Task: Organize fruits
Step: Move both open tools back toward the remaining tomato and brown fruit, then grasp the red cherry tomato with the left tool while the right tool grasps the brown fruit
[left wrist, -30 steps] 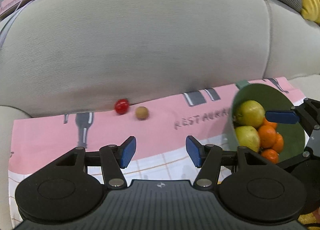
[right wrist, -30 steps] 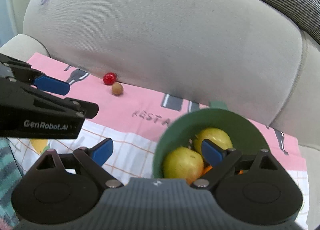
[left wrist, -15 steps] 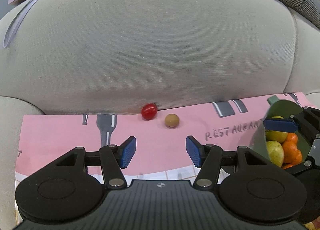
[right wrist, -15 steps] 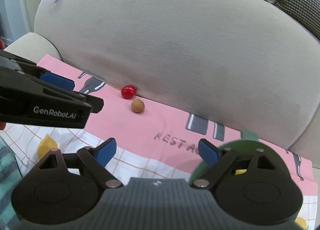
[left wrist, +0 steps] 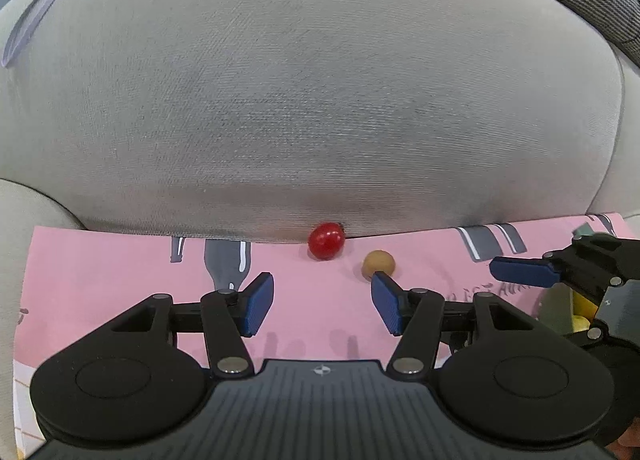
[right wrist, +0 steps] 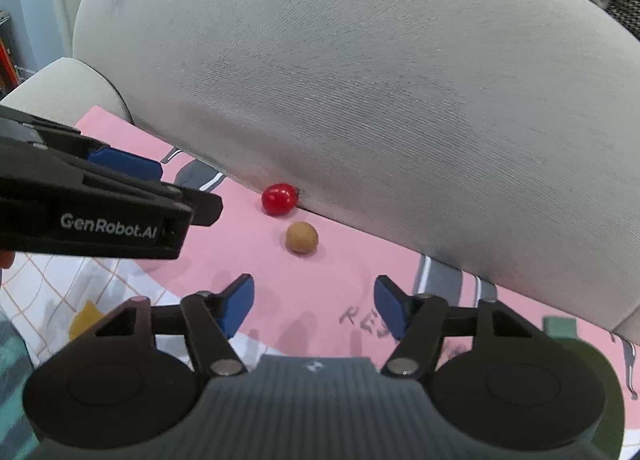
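Sitting on the pink cloth are two small fruits, a red one and a tan one. In the left wrist view the red fruit is in the middle of the frame, right up against the bottom of the big grey cushion. The tan fruit is just to its right and a bit lower, close to it but not touching.

The left gripper fills the bottom of that view. Its two blue pads are spread wide and hold nothing. The tip of its right pad covers the low edge of the tan fruit in the picture, but you cannot tell if it touches it.

At the right edge of the same view you can see the right gripper from the side, with a green bowl and a bit of yellow fruit behind it.

In the right wrist view the red fruit and tan fruit lie in the middle. The right gripper is at the bottom, wide apart and holding nothing, with both fruits past its tips. The left gripper reaches in from the left edge. The green bowl peeks out at the lower right.
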Action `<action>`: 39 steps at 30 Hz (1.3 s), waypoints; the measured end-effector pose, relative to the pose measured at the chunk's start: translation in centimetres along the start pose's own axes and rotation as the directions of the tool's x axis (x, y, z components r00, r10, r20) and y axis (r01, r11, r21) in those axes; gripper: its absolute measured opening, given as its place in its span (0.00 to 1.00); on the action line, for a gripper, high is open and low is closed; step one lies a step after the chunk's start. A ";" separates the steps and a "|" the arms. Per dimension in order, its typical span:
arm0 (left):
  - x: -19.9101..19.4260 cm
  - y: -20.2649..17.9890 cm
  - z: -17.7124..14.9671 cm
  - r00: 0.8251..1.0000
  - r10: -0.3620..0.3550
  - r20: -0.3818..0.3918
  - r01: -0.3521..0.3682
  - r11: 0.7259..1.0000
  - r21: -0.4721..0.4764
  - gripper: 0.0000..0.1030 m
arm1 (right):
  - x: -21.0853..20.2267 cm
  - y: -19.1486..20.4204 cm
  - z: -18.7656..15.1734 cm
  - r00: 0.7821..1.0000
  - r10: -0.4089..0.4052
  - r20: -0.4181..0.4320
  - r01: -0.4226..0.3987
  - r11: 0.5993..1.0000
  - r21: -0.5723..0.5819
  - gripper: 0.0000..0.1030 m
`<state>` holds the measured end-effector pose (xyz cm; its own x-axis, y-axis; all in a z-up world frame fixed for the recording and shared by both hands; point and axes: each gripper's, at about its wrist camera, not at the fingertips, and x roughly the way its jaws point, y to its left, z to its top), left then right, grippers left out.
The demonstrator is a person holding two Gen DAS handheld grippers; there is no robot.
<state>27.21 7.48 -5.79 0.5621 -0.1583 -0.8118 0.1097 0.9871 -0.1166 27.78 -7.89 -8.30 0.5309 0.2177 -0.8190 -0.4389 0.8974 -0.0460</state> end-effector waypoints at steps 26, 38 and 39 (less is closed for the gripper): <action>5.8 4.3 0.0 0.992 -0.124 -0.007 0.122 0.982 -0.146 0.49 | 8.5 -0.1 2.6 0.997 0.064 -0.045 -0.063 0.998 0.026 0.41; 8.8 2.6 1.0 0.989 -0.145 -0.022 0.141 0.981 -0.133 0.48 | 8.5 -1.3 1.7 0.996 0.066 -0.052 -0.062 0.994 0.087 0.22; 9.1 2.5 1.0 0.989 -0.147 -0.023 0.142 0.981 -0.133 0.48 | 8.3 -1.5 1.8 0.997 0.063 -0.048 -0.058 0.994 0.094 0.22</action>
<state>33.46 8.46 -12.91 0.5210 -0.3008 -0.7988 0.0790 0.9488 -0.3058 34.13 -6.77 -14.04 0.4665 0.2548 -0.8470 -0.3989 0.9153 0.0556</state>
